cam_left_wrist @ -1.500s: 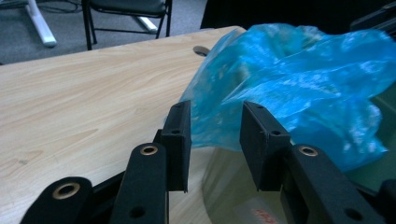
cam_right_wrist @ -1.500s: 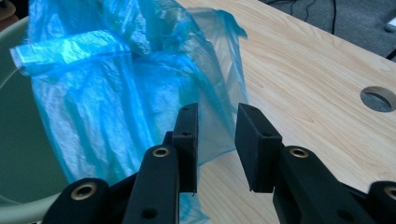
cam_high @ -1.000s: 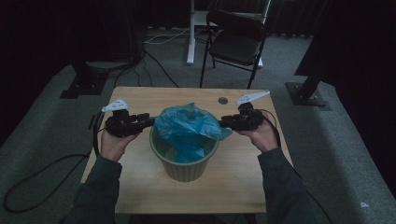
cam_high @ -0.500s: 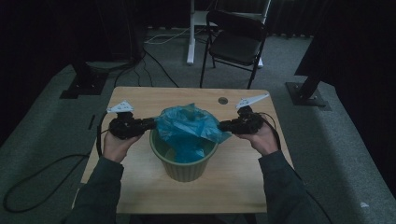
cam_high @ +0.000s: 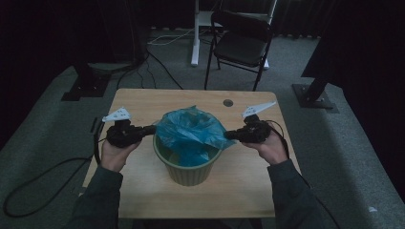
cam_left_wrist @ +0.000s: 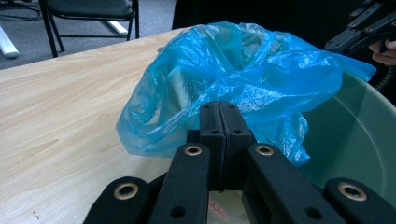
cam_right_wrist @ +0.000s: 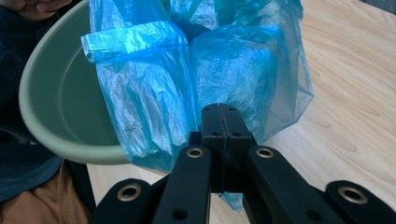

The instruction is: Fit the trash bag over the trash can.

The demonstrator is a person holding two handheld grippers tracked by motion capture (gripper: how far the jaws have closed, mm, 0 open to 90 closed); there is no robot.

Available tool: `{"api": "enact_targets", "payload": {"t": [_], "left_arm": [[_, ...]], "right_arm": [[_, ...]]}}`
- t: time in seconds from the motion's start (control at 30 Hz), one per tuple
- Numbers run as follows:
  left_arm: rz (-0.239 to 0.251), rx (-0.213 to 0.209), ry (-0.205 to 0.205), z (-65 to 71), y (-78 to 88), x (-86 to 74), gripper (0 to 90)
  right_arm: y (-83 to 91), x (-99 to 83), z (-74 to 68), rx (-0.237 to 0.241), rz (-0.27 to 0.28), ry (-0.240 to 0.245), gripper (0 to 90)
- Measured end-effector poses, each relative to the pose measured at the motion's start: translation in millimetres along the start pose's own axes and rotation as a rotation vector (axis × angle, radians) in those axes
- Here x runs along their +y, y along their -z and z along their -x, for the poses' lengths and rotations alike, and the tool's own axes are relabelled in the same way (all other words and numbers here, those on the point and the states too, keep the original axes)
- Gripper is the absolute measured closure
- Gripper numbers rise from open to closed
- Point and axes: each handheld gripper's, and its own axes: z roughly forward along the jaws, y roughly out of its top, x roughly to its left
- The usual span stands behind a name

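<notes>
A green round bin [cam_high: 191, 172] stands mid-table with a blue plastic bag [cam_high: 190, 131] bunched up over its mouth. My left gripper [cam_high: 150, 130] reaches in from the left, and its jaws have just been closing. In the left gripper view they meet flat at the tip [cam_left_wrist: 219, 105], pinching the bag [cam_left_wrist: 243, 65] at its near edge beside the bin's rim [cam_left_wrist: 364, 135]. My right gripper [cam_high: 228, 135] comes from the right and has likewise just been closing. Its jaws [cam_right_wrist: 219, 108] are shut on the bag's [cam_right_wrist: 233, 60] edge, outside the bin [cam_right_wrist: 60, 107].
The wooden table [cam_high: 157, 100] has a small round hole [cam_high: 228, 102] near its far edge. A black folding chair [cam_high: 243, 43] stands behind the table. Cables [cam_high: 43, 181] trail on the floor at left, and dark stand bases [cam_high: 315, 98] sit at both sides.
Both grippers' jaws have closed onto the bag's edges. The hands have stayed almost where they were beside the bin.
</notes>
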Motion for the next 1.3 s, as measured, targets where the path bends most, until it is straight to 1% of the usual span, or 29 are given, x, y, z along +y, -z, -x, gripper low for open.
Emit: {"api": "enact_targets", "payload": {"t": [0.13, 0.33, 0.37, 0.4, 0.43, 0.47, 0.57, 0.63, 0.73, 0.83, 0.93, 1.07, 1.17, 1.2, 1.3], "left_arm": [[0.001, -0.003, 0.008, 1.4, 4.8, -4.2, 89.6], [-0.005, -0.021, 0.02, 4.2, 12.4, -16.2, 89.6], [-0.002, -0.028, 0.03, 3.8, 13.7, -18.5, 89.6], [-0.002, -0.028, 0.03, 3.8, 13.7, -18.5, 89.6], [0.002, -0.039, 0.045, 3.3, 15.4, -21.6, 89.6], [-0.001, -0.043, 0.051, 3.7, 15.9, -23.8, 89.6], [-0.016, -0.06, 0.055, 5.9, 14.1, -27.4, 89.6], [-0.013, -0.059, 0.059, 7.0, 13.8, -28.6, 89.6], [-0.008, -0.067, 0.073, 6.3, 13.8, -29.7, 89.6], [-0.004, -0.069, 0.077, 4.8, 12.3, -29.2, 89.5], [0.002, -0.061, 0.083, 1.1, 8.5, -26.6, 89.5], [0.0, -0.033, 0.07, -3.2, 0.3, -19.5, 89.5], [-0.004, -0.018, 0.061, -7.6, -6.9, -13.2, 89.5], [-0.005, -0.013, 0.064, -9.2, -9.2, -11.3, 89.5], [-0.001, 0.001, 0.072, -12.2, -13.8, -7.8, 89.5]], "right_arm": [[0.5, -3.3, -4.2, 0.008, -0.003, 0.007, 90.0], [1.6, -10.7, -8.1, 0.013, -0.01, 0.008, 90.0], [1.8, -11.9, -8.4, 0.015, -0.015, 0.01, 90.0], [1.8, -11.9, -8.4, 0.015, -0.015, 0.01, 90.0], [2.0, -13.0, -9.1, 0.017, -0.019, 0.006, 90.0], [2.2, -14.6, -10.2, 0.025, -0.023, 0.009, 90.0], [1.8, -17.2, -13.2, 0.033, -0.036, 0.015, 90.0], [1.1, -18.7, -15.0, 0.036, -0.042, 0.02, 90.0], [0.9, -20.0, -15.6, 0.038, -0.035, 0.017, 90.0], [0.8, -19.2, -15.1, 0.029, -0.034, 0.018, 90.0], [-0.1, -17.6, -12.8, 0.016, -0.031, 0.009, 90.0], [-1.7, -14.7, -6.4, -0.008, -0.023, 0.001, 90.0], [-2.7, -12.3, 1.5, -0.025, -0.011, -0.019, 90.0], [-3.1, -11.8, 3.7, -0.027, -0.006, -0.032, 90.0], [-3.9, -12.2, 7.8, -0.03, 0.009, -0.048, 90.0]]}}
